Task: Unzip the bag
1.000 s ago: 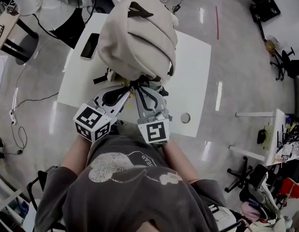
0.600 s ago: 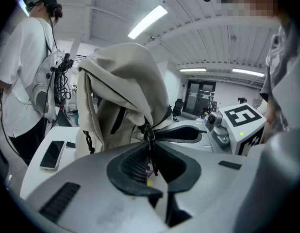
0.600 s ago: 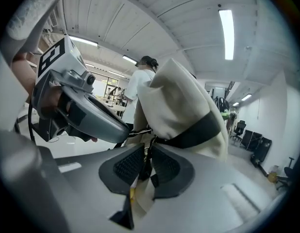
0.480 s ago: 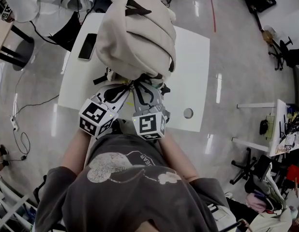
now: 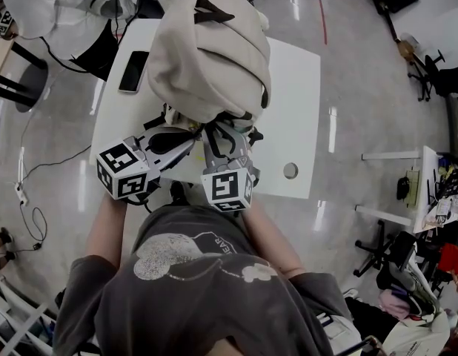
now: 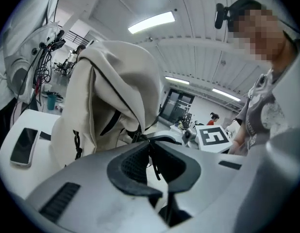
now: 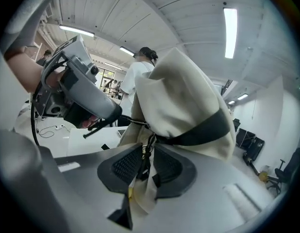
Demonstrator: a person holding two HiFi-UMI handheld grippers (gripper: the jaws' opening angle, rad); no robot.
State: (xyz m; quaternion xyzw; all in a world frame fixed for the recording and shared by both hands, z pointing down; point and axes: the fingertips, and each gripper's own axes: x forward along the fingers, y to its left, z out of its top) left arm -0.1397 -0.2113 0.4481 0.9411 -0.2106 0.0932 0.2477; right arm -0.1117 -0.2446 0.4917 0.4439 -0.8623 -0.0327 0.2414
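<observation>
A beige backpack (image 5: 207, 50) stands upright on the white table (image 5: 296, 102). My left gripper (image 5: 193, 136) reaches in at its near lower edge, shut on a thin black zipper pull cord (image 6: 153, 161) that runs taut between the pads (image 6: 133, 161) to the backpack (image 6: 106, 96). My right gripper (image 5: 223, 128) sits right beside it. Its jaws are opening, with a beige fabric tab (image 7: 145, 188) and a metal ring still hanging between them, below the black strap of the backpack (image 7: 184, 101). In the right gripper view the left gripper (image 7: 118, 114) pulls its cord away to the left.
A black phone (image 5: 133, 70) lies on the table left of the bag. A round cable hole (image 5: 290, 170) sits near the table's front right. Chairs and cables stand on the floor around. A person in white (image 7: 133, 84) stands behind the bag.
My left gripper has drawn back to the left, away from the bag, with the cord. The right gripper has stayed in place at the bag's lower edge.
</observation>
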